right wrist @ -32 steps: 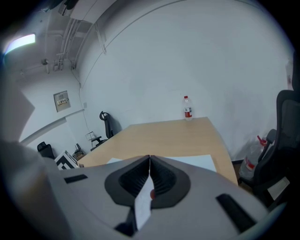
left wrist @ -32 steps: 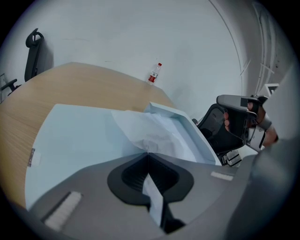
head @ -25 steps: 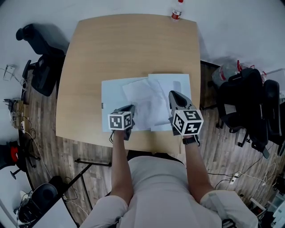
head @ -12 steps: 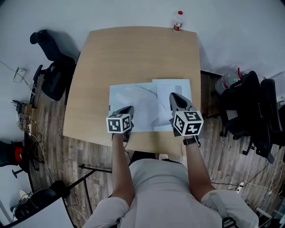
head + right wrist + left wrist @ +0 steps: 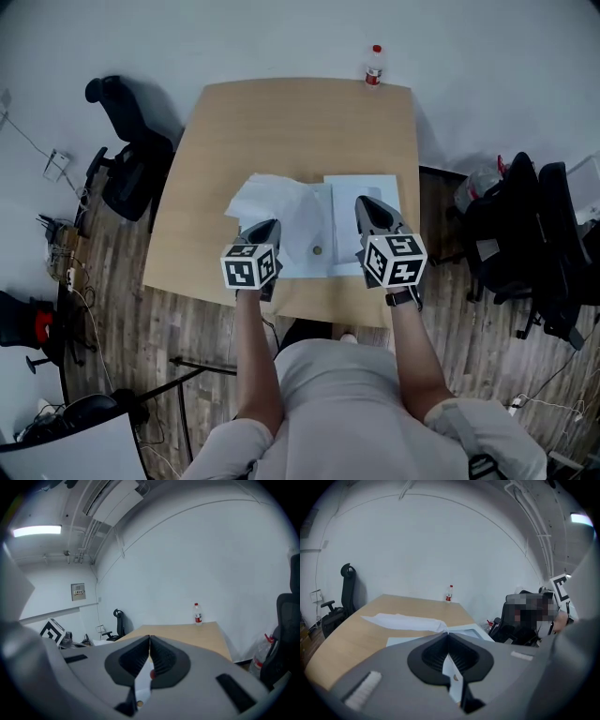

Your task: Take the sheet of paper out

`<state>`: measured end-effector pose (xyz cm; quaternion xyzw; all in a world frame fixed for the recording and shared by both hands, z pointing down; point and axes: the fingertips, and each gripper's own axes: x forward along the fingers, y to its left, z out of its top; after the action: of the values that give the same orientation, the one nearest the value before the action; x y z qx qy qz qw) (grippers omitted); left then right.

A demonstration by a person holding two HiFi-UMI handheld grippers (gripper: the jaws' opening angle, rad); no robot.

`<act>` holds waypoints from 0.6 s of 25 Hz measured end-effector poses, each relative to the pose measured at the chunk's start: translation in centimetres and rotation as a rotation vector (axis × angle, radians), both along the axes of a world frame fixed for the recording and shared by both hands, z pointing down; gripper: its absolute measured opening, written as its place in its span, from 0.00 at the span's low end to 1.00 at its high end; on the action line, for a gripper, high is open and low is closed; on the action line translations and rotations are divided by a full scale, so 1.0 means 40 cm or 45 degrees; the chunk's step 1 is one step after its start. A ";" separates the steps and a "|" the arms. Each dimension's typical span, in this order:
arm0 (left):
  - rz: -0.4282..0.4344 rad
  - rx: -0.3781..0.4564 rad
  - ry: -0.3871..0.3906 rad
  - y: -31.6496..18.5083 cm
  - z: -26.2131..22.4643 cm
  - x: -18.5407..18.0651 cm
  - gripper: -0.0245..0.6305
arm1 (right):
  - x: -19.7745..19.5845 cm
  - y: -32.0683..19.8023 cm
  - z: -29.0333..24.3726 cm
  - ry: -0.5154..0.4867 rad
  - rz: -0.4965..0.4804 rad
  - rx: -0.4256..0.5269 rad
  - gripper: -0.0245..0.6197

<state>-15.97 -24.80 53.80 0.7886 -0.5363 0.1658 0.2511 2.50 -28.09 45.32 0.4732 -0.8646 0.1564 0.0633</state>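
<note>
A white sheet of paper (image 5: 267,197) rises bunched from the left half of a pale blue folder (image 5: 319,246) lying on the wooden table (image 5: 281,122). My left gripper (image 5: 266,229) is shut on the sheet's near corner. In the left gripper view the sheet (image 5: 403,620) stretches away to the left from the closed jaw tips (image 5: 448,633), above the folder (image 5: 469,631). My right gripper (image 5: 367,202) hangs over the folder's right half. Its jaws (image 5: 150,638) are pressed together, and I see nothing held between them.
A water bottle (image 5: 374,64) stands at the table's far edge, also visible as the bottle (image 5: 198,613) ahead of the right gripper. A black office chair (image 5: 131,159) stands left of the table, and more black chairs (image 5: 525,234) stand to the right. Cables lie on the wood floor.
Both grippers have risen. The left one has pulled the white sheet up off the folder, so it now bunches toward the upper left. The head camera has moved higher.
</note>
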 end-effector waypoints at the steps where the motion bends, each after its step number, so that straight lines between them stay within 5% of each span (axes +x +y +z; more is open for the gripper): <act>1: 0.002 0.026 -0.005 0.007 -0.019 0.008 0.05 | 0.000 0.010 -0.010 -0.002 -0.004 0.011 0.06; 15: -0.012 0.345 -0.093 0.125 -0.240 0.112 0.05 | 0.073 0.160 -0.119 -0.024 0.041 0.154 0.06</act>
<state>-11.48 -19.78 44.19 0.8062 -0.5661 0.1193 0.1234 5.41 -21.68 40.56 0.4886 -0.8653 0.1092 0.0238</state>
